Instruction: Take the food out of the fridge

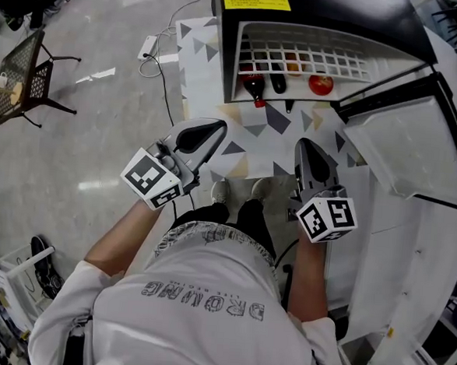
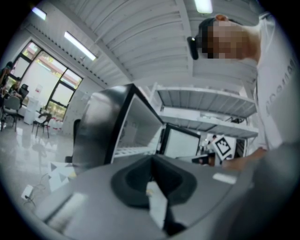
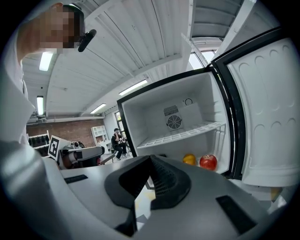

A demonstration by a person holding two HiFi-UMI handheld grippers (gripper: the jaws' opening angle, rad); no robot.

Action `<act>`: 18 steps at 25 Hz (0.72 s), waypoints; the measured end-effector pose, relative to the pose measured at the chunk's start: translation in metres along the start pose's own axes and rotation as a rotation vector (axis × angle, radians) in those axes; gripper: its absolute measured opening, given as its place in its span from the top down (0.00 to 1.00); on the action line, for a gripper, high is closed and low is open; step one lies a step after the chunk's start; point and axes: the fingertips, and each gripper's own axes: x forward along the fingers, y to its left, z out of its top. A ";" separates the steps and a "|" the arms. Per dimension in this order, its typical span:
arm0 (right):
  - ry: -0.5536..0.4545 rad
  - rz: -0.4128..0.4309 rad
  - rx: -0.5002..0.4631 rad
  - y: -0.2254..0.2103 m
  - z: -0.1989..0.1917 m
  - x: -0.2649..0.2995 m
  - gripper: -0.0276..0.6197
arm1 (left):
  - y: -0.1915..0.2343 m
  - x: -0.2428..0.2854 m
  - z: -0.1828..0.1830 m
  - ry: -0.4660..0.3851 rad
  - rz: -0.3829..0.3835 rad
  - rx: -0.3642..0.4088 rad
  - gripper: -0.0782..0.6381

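Jaws of the left gripper (image 1: pixel 210 130) were pressed together on nothing. Those of the right gripper (image 1: pixel 309 151) were likewise closed and empty. Well beyond their tips, inside the open fridge (image 3: pixel 140 123), sat a yellow fruit (image 3: pixel 189 159) and a red apple (image 3: pixel 208 161).

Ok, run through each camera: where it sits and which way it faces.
Head view: on the person's head, looking steeply down at the open fridge; shows left gripper, right gripper, shirt, shoes.
Left gripper view: rides the left gripper, looking along its shut jaws toward the fridge's side; shows the right gripper, shirt.
Right gripper view: rides the right gripper, facing into the fridge at the apple; shows left gripper, shirt.
Shared: head and right gripper views both show the apple.
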 end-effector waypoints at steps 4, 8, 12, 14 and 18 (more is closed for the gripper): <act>0.008 0.020 0.000 -0.015 -0.001 0.009 0.97 | 0.000 0.011 -0.004 0.012 0.023 0.000 0.88; 0.030 0.053 0.008 -0.030 -0.009 0.022 0.97 | 0.000 0.022 -0.011 0.032 0.060 0.002 0.88; 0.053 0.074 0.001 -0.048 -0.017 0.035 0.97 | 0.001 0.035 -0.023 0.056 0.093 -0.003 0.88; 0.063 0.080 -0.005 -0.058 -0.022 0.042 0.97 | 0.000 0.042 -0.027 0.066 0.111 -0.005 0.88; 0.086 0.091 -0.010 -0.075 -0.033 0.058 0.97 | -0.001 0.054 -0.035 0.082 0.147 -0.012 0.88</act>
